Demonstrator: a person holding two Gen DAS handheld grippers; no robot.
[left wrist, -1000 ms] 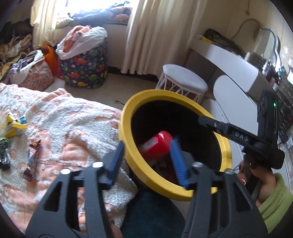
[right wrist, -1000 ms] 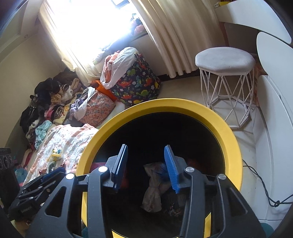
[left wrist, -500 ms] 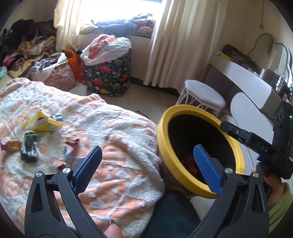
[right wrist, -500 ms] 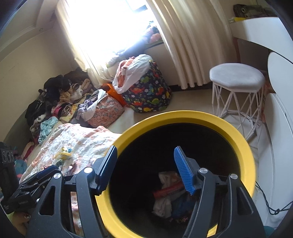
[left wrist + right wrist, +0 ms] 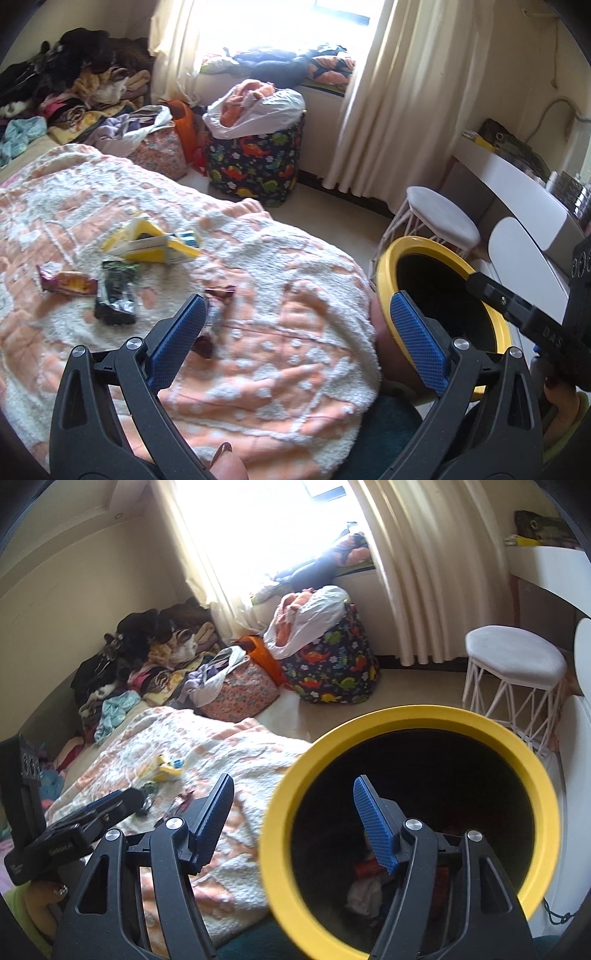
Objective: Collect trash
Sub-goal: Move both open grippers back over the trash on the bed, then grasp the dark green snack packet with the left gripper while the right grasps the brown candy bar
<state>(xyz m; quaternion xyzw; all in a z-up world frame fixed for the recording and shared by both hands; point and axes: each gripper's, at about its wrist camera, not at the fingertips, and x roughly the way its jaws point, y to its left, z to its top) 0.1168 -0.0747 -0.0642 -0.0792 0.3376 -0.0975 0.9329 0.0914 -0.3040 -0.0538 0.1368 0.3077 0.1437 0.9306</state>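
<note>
A yellow-rimmed black bin (image 5: 384, 280) stands by the bed; in the right wrist view the bin (image 5: 480, 723) holds several bits of trash, one red. On the orange-and-white blanket (image 5: 258, 369) lie a yellow box (image 5: 155, 245), a purple-orange wrapper (image 5: 68, 282), a black-green packet (image 5: 116, 295) and a brown wrapper (image 5: 218, 299). My left gripper (image 5: 295, 336) is open and empty above the blanket, left of the bin. My right gripper (image 5: 295, 816) is open and empty, straddling the bin's near rim; it shows as a black body at the right of the left wrist view.
A white wire stool (image 5: 513, 664) and a white desk (image 5: 517, 188) stand right of the bin. A dinosaur-print hamper (image 5: 255, 162), a floral bag (image 5: 240, 694) and a heap of clothes (image 5: 147, 657) lie under the curtained window.
My left gripper dropped a red item into the bin, opened wide and swung left over the blanket. My right gripper opened wider and drew back to the bin's rim.
</note>
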